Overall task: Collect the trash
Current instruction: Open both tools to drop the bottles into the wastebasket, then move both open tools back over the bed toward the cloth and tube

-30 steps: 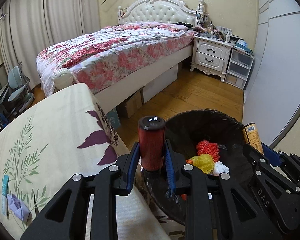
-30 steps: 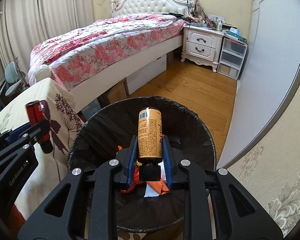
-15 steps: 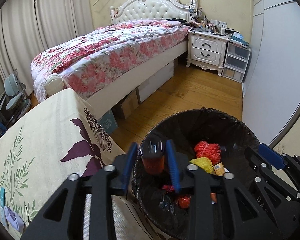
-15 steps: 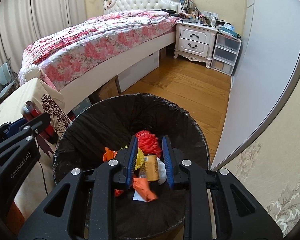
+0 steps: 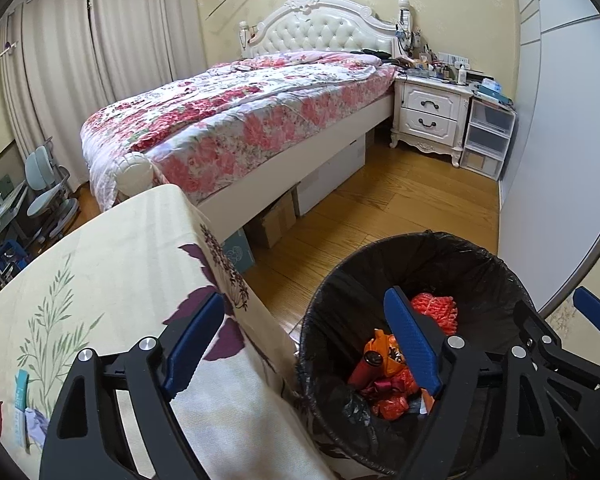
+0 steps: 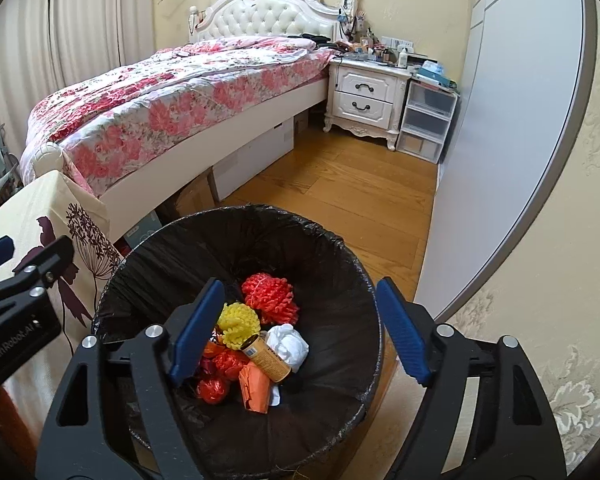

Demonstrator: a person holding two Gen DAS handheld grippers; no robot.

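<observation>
A black-lined trash bin stands on the wood floor beside the table; it also shows in the left wrist view. Inside lie a yellow can, a red mesh ball, a yellow mesh ball, white paper and orange wrappers. A red cylinder lies among the trash. My left gripper is open and empty, spanning the table's edge and the bin's rim. My right gripper is open and empty above the bin.
A table with a floral cream cloth sits left of the bin, with small scraps near its left edge. A bed, a white nightstand, plastic drawers and a grey wardrobe door surround the wood floor.
Both grippers opened. The red cylinder dropped from my left gripper and the yellow can from my right; both now lie in the bin.
</observation>
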